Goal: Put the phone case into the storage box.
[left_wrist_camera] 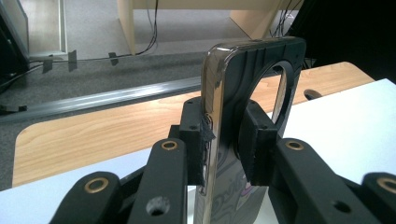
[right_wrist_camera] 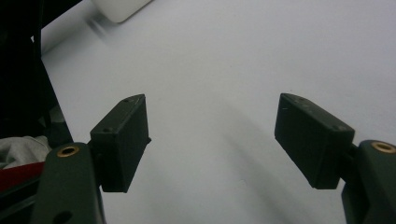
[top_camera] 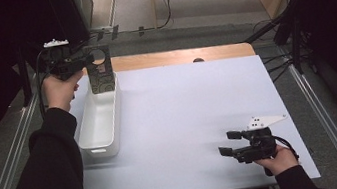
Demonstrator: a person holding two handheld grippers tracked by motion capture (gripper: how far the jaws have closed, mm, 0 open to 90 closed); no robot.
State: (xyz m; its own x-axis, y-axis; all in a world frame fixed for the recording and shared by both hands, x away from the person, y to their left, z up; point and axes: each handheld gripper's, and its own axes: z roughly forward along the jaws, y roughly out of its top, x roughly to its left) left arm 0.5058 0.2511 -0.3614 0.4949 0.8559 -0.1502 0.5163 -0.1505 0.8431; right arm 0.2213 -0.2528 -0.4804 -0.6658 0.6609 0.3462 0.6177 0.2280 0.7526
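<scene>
A dark patterned phone case (top_camera: 100, 75) with a large round cut-out hangs upright over the far end of a white rectangular bin (top_camera: 92, 131) at the table's left. My left gripper (top_camera: 83, 62) is shut on the case's upper edge. In the left gripper view the case (left_wrist_camera: 252, 79) stands edge-on between the pads (left_wrist_camera: 194, 135), with the left gripper (left_wrist_camera: 229, 144) clamped on it. My right gripper (top_camera: 229, 143) rests low near the front right of the white tabletop (top_camera: 193, 101), open, with nothing between its jaws. In the right gripper view the right gripper (right_wrist_camera: 212, 135) shows wide-spread jaws over bare white surface.
A strip of wooden table (top_camera: 176, 57) runs along the far edge, with a dark hole (top_camera: 198, 60) in it. Metal rails (top_camera: 12, 163) flank the table on both sides. A corner of the bin (right_wrist_camera: 121, 7) shows at the top of the right gripper view.
</scene>
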